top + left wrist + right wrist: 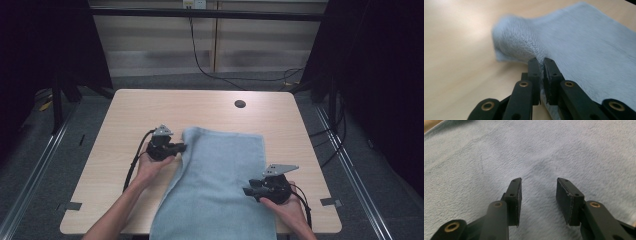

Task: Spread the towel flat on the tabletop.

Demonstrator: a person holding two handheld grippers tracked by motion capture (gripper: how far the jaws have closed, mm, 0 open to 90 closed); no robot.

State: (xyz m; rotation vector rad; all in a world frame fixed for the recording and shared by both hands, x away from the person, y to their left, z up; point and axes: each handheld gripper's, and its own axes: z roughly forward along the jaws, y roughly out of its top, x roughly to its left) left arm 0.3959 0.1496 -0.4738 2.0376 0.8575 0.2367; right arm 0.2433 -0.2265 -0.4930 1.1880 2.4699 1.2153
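At the near right of the pale wooden table point(130, 107), the right hand-held black gripper point(248, 190) rests over a light blue terry-cloth towel point(220, 185), its jaws parted and empty above the pile point(539, 170). The towel runs from the table's near edge toward the middle. Farther back on the left, the left hand-held black gripper point(183, 147) is clenched on the towel's left edge point(541, 60), where the cloth bunches up just behind the far left corner.
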